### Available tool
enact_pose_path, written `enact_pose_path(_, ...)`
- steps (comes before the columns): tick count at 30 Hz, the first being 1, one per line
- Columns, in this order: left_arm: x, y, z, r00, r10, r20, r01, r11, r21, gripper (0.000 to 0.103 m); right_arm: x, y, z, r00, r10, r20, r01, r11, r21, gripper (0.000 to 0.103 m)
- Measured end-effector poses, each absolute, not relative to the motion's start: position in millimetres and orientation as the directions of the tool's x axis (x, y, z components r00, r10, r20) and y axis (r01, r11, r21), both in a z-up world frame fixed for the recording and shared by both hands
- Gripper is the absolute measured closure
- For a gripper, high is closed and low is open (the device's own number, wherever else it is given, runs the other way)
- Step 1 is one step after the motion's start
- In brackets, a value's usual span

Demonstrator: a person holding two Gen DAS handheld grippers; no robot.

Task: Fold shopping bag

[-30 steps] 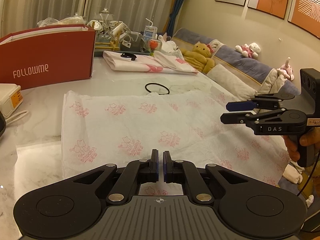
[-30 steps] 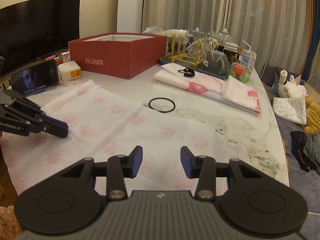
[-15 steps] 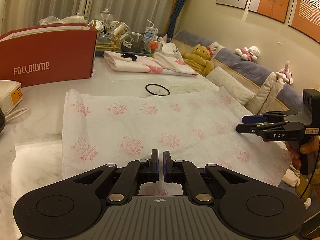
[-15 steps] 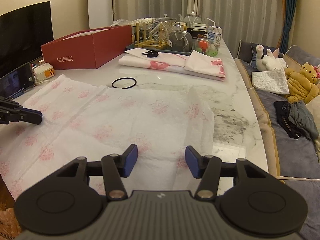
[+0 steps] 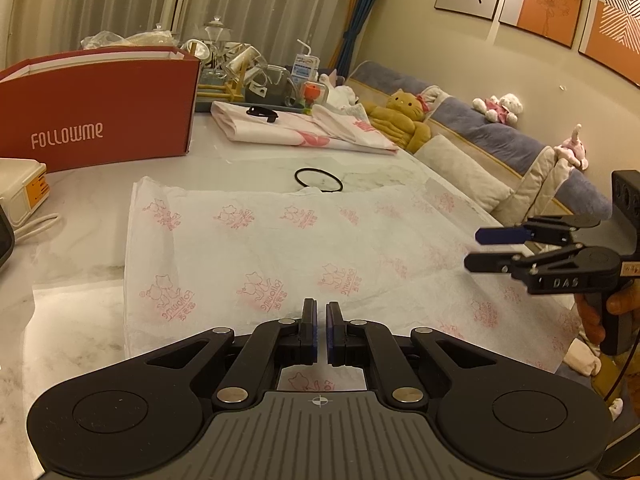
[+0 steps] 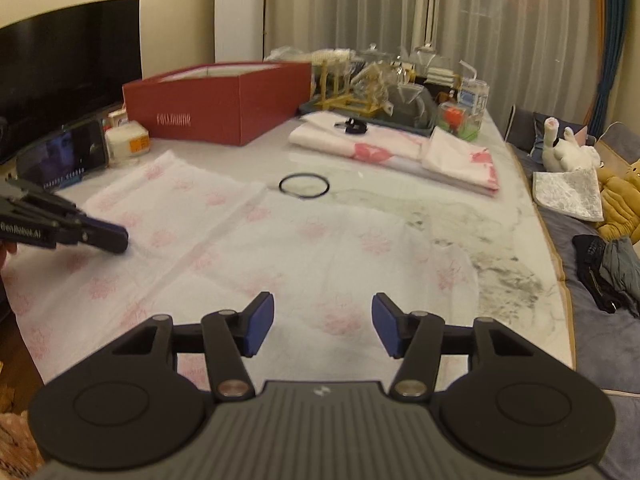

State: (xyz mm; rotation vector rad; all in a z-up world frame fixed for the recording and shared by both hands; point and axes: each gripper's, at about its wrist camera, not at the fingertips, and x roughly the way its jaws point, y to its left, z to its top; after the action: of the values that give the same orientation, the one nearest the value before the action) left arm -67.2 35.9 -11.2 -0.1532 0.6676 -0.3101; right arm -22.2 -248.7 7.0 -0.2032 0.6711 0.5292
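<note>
One shopping bag [image 5: 280,248] lies spread flat on the bench [image 5: 248,164]; beyond it sit one black ring [image 5: 318,179], one red box [image 5: 96,112] and what looks like two folded bags [image 6: 396,152], though the stack is too far to count surely. Two grippers are in view.

The left gripper [image 5: 319,330] has its fingers [image 5: 309,328] drawn together with only a sliver of gap; nothing can be seen pinched between them, and whether their tips touch the bag below I cannot tell. The right gripper [image 6: 322,324] has its fingers [image 6: 260,322] standing about half apart, with nothing between them, hovering over the bag's near edge without touching it.

The bag is thin, white and slightly crinkled, printed all over with pink cartoon motifs. It stretches ahead of both pairs of fingers, running from just under the left fingers across to under the right fingers. A long crease crosses it ahead of the right fingers, and one corner beyond them curls up a little. The ring lies just past the bag's far edge, straight ahead of the left fingers
</note>
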Motion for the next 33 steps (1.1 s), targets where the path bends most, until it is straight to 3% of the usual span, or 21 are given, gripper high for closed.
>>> enact_pose_path(6,-61,35,-12,0.749,-0.315,-0.583,0.224,0.948,-0.225,0.099,-10,-255,0,0.651,0.388,-0.653,-0.498,0.867,0.018,0.043)
enact_pose_path(33,-70,56,-13,0.771,-0.286,-0.569,0.174,0.954,-0.243,0.099,-3,-258,-4,0.67,0.394,-0.63,-0.487,0.873,0.028,0.041)
